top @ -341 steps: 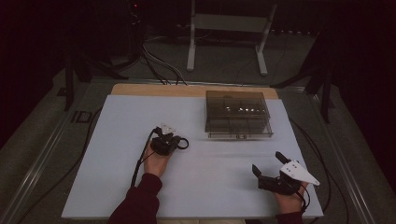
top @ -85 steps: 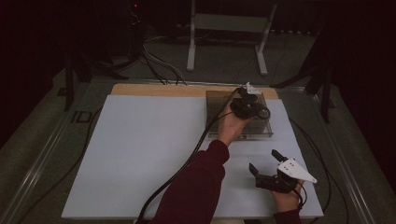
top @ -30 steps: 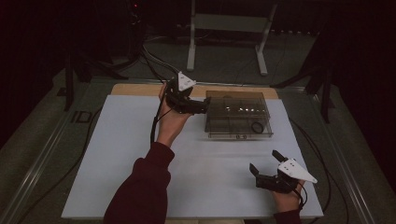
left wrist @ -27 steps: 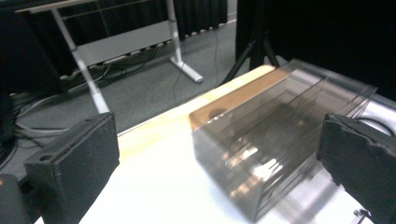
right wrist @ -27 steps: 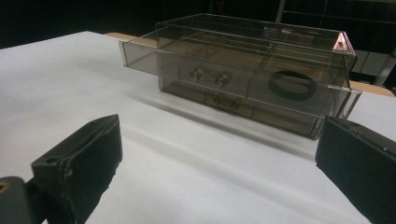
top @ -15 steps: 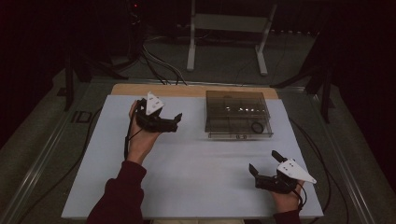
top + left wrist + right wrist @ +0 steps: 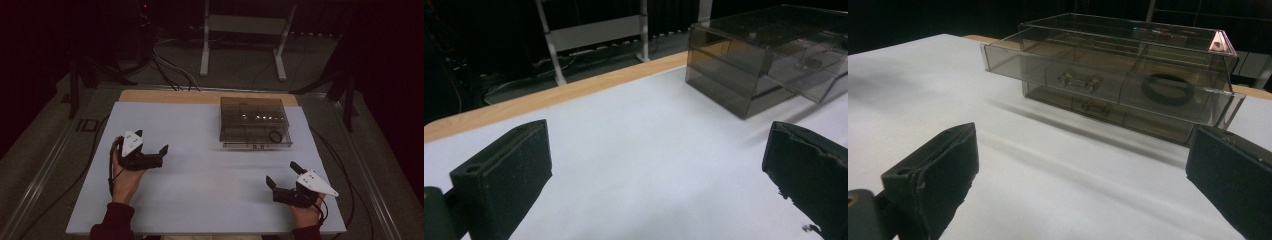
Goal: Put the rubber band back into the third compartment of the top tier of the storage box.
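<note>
From above, my left gripper (image 7: pixel 151 145) sits at about nine o'clock on the white table (image 7: pixel 200 190), held in my left hand (image 7: pixel 125 175) with its grey three-cornered plate (image 7: pixel 131 142) facing up. Its jaws are spread wide with nothing between them; in the left gripper view I see bare white surface in the gap, and the wooden strip (image 7: pixel 549 97) of the table's far edge beyond.

My right gripper (image 7: pixel 282 176) is near the table's front edge at roughly five o'clock, well apart from the left one. Its jaws are also wide open and empty, pointing toward eleven o'clock.

The smoky clear drawer box (image 7: pixel 252 117) stands at about one o'clock on the table, near the far edge. Its upper drawer (image 7: pixel 1108 87) is pulled partway out toward me, which I read best from the right gripper view. Inside that drawer, in the compartment to the right, lies a black ring (image 7: pixel 1167 89); in the high view the ring (image 7: pixel 275 135) is at the box's front right corner. A small clear handle (image 7: pixel 1079 80) is on the drawer's front, and a second handle shows faintly on the drawer below it.

Neither gripper touches the box; the right one is the nearer. Black cables (image 7: pixel 97 150) trail off the table's left side, and a grey metal stand (image 7: pixel 242 30) is on the floor at twelve o'clock beyond the table
</note>
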The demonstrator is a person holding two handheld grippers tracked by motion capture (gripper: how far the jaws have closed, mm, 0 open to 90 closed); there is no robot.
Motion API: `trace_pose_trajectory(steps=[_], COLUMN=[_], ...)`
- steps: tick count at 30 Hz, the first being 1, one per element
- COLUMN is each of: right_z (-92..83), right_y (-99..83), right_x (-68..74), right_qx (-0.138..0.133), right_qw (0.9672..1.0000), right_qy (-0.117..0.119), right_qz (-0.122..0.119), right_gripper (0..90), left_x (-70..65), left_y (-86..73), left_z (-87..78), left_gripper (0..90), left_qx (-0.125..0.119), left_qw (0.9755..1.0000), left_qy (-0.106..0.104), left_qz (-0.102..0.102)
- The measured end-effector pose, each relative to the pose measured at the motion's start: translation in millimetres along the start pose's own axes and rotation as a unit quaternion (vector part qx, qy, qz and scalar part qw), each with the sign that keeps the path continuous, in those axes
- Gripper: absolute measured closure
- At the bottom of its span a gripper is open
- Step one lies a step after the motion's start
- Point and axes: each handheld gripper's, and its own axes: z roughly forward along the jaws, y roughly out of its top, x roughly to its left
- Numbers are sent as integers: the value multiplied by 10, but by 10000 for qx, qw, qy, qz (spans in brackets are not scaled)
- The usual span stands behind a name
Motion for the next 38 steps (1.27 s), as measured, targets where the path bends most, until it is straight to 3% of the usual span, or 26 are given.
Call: trace_pose_trajectory(steps=[10, 20, 29, 38], right_z=[10, 53, 61, 80], right_y=[-14, -23, -25, -47], right_x=[-32, -89, -103, -126], right_qx=[33, 128, 190, 396], right_qw=[9999, 9996, 9996, 9988], right_qy=[9, 90, 97, 66], right_qz=[126, 246, 203, 274], right_gripper=[11, 10, 2, 1], left_x=[25, 25, 18, 42], left_y=[-318, -465, -513, -520], left_z=[-298, -564, -634, -646], left_gripper=[5, 4, 4, 4], left_qx=[23, -121, -343, -291], left_qw=[9999, 9996, 9987, 9984], left_qy=[69, 191, 143, 221], left_qz=[-79, -159, -342, -429])
